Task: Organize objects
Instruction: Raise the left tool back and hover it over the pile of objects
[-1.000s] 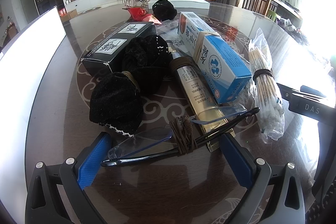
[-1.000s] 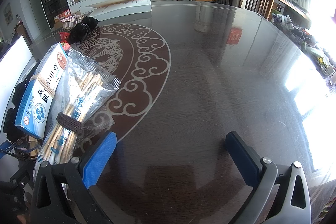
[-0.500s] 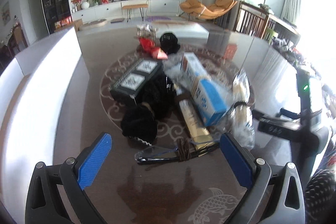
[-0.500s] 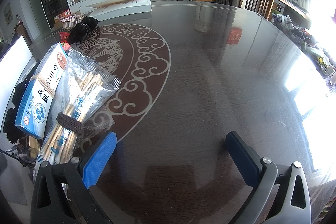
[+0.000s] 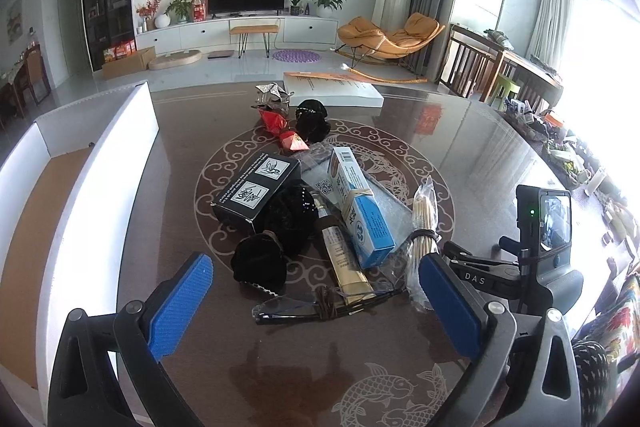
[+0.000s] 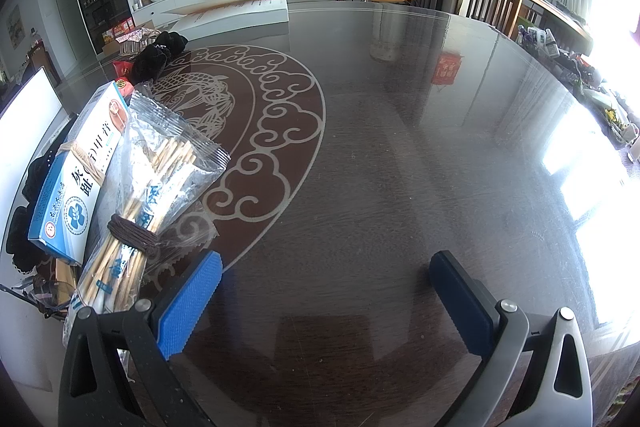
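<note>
- Left wrist view: left hand-held gripper raised above the dark glossy round tabletop, blue-padded fingers spread wide, nothing between them.
- Below and between the fingers, a cluster on the tabletop's pale scroll-pattern medallion: folded clear-lensed glasses wrapped with brown cord nearest; a gold rectangular tube box just beyond, touching the glasses.
- Left of the tube box, two black velvet pouches, one behind the other; further back a black rectangular carton with white calligraphy labels, touching the rear pouch.
- Right of the tube box, a blue-and-white medicine box bound with a rubber band, lying on a clear plastic bag; beside it a clear bag of wooden sticks tied with a dark band.
- Further back: a red foil packet, another black pouch, a crumpled silver item, a flat white box.
- At left, a white-walled open cardboard box, beside the tabletop's edge.
- At right, right hand-held gripper body with a lit screen, near the stick bag.
- Right wrist view: right hand-held gripper low over bare tabletop, fingers spread apart, holding nothing.
- Stick bag just left of the left finger, the blue-and-white medicine box touching its far side; black pouch well beyond.
</note>
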A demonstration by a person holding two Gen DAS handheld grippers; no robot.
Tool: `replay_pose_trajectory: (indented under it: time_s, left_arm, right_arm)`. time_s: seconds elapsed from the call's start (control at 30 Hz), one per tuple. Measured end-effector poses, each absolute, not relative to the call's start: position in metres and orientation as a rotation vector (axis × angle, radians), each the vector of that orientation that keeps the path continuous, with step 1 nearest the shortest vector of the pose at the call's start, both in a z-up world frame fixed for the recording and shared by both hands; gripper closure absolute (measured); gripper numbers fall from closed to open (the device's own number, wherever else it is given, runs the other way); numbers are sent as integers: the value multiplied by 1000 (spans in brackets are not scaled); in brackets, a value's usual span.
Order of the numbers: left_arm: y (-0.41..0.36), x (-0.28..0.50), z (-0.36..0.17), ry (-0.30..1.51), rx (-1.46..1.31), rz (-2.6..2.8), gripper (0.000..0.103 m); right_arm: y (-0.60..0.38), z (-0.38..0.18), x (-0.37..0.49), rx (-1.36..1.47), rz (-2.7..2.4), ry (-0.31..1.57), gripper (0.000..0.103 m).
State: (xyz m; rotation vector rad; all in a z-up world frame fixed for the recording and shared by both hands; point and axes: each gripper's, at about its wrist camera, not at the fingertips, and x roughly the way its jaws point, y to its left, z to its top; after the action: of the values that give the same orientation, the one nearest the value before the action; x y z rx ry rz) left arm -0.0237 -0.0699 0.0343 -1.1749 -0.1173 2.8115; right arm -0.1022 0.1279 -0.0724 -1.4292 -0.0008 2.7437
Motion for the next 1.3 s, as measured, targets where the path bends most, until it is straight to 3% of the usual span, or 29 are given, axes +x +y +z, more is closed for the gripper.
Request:
replay_pose_trajectory:
  time_s: [1.3]
  left_arm:
    - [-57,-27,84,-128,-1141,2874,0]
  right_arm:
    - [127,-73,-102,-1429,2744,-1,0]
